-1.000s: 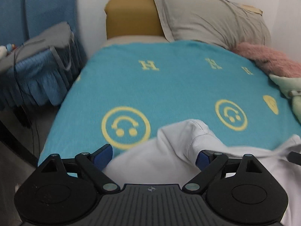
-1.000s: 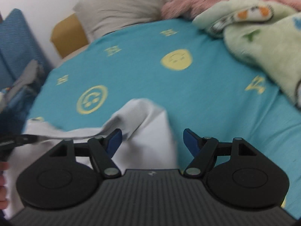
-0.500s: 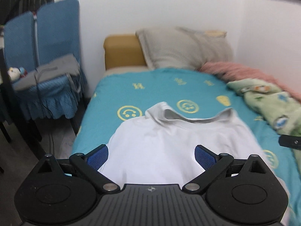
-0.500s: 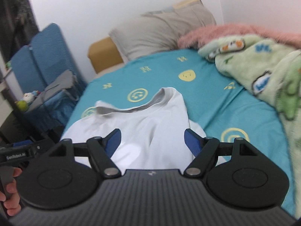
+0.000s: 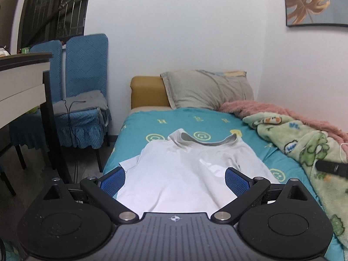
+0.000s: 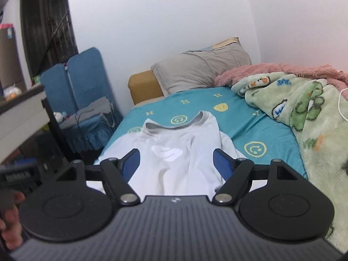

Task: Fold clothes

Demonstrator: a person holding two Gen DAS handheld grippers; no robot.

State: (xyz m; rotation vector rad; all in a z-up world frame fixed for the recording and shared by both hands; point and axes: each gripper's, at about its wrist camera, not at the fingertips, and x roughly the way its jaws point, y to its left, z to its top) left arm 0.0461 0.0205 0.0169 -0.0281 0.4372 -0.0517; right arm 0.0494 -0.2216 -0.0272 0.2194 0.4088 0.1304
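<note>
A white T-shirt (image 5: pixel 174 169) with a grey collar and a pale chest logo lies spread face up on the teal bed sheet (image 5: pixel 152 121), collar toward the pillow. It also shows in the right wrist view (image 6: pixel 174 150). My left gripper (image 5: pixel 175 179) is open and empty, held back above the shirt's lower part. My right gripper (image 6: pixel 176 163) is open and empty, also pulled back above the shirt. The shirt's hem is hidden behind the gripper bodies.
A grey pillow (image 5: pixel 206 91) and yellow headboard (image 5: pixel 148 91) are at the far end. A green patterned blanket (image 5: pixel 304 148) and pink blanket (image 5: pixel 271 111) lie along the right. Blue chairs (image 5: pixel 84 100) and a desk (image 5: pixel 21 80) stand left of the bed.
Both grippers have pulled back and up from the shirt's collar area toward the foot of the bed. The shirt, bunched a second ago, now lies spread flat.
</note>
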